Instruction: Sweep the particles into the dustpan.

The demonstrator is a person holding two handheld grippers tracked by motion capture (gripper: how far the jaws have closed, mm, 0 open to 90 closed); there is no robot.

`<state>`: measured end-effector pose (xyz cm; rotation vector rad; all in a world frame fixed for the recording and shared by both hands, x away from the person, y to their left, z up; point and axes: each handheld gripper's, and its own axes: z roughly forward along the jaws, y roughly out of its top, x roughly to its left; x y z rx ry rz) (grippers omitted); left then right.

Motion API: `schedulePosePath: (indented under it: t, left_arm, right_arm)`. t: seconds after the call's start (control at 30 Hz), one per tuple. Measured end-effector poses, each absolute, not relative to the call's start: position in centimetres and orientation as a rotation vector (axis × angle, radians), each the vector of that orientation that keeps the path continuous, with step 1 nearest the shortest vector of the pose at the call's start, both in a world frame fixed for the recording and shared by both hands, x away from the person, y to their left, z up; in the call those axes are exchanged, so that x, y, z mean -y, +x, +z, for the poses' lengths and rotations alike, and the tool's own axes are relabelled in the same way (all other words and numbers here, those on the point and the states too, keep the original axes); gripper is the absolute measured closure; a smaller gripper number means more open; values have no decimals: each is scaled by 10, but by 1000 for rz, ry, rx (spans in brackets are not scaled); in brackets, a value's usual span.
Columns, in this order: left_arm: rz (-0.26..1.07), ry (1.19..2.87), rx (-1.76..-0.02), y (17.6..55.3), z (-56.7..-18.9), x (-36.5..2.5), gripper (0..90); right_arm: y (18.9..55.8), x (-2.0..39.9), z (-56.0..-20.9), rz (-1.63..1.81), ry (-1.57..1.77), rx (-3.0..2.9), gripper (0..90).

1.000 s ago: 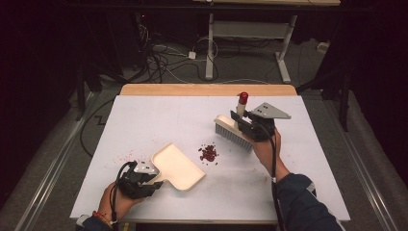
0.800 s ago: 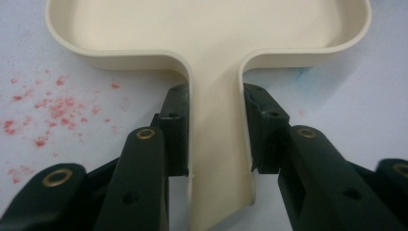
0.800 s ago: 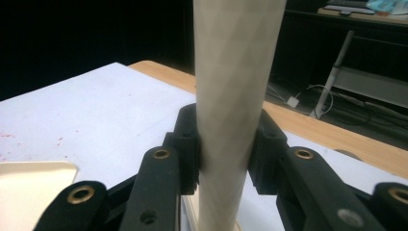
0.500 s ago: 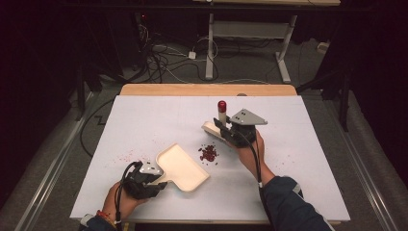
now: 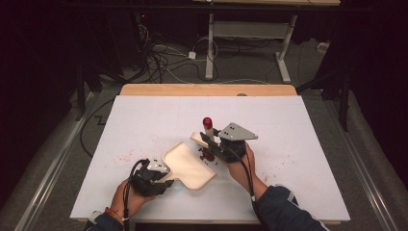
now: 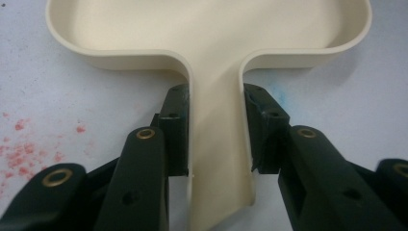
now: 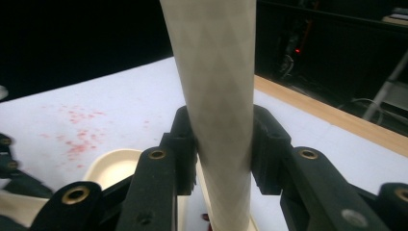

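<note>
On the white table sheet point(image 5: 298, 144), the cream dustpan point(image 5: 188, 164) lies flat with the left gripper point(image 5: 155, 177) pinching its handle, and the pile of dark red crumbs point(image 5: 208, 155) sits at the pan's far right corner, just under the brush point(image 5: 208, 131). From above, the brush's red-capped handle stands nearly upright over the crumbs, its bristle head at the pan's edge, with the right gripper point(image 5: 216, 144) just to the right of the pan. Only the left gripper view gives the grip closely: both black pads press flat on either side of the dustpan's point(image 6: 211, 43) narrow handle, whose long axis runs straight away from the jaws to the wide tray, and pink stains point(image 6: 29, 144) mark the sheet to the pan's left. The right gripper view shows its jaws closed on the pale brush handle point(image 7: 216, 86), which rises steeply through the frame, with the pan's rim point(image 7: 115, 168) low behind it. A second ago the brush lay tilted, well to the right of the pan and beyond the crumbs; now it has crossed to the pan's edge, and the pan itself has turned a little toward the pile, while the crumbs sit closer to the pan's mouth
</note>
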<state>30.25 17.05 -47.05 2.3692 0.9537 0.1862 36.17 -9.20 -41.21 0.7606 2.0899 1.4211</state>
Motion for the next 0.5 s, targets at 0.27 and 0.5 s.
schedulePosePath:
  t: [0.27,0.5]
  left_arm:
    - [206,2363,-965,306,-471,-164,637]
    - [216,2358,-986,309,-472,-156,637]
  right_arm:
    - [347,83,-412,1451,751,-2103,679]
    - [339,79,-412,1468,747,-2104,679]
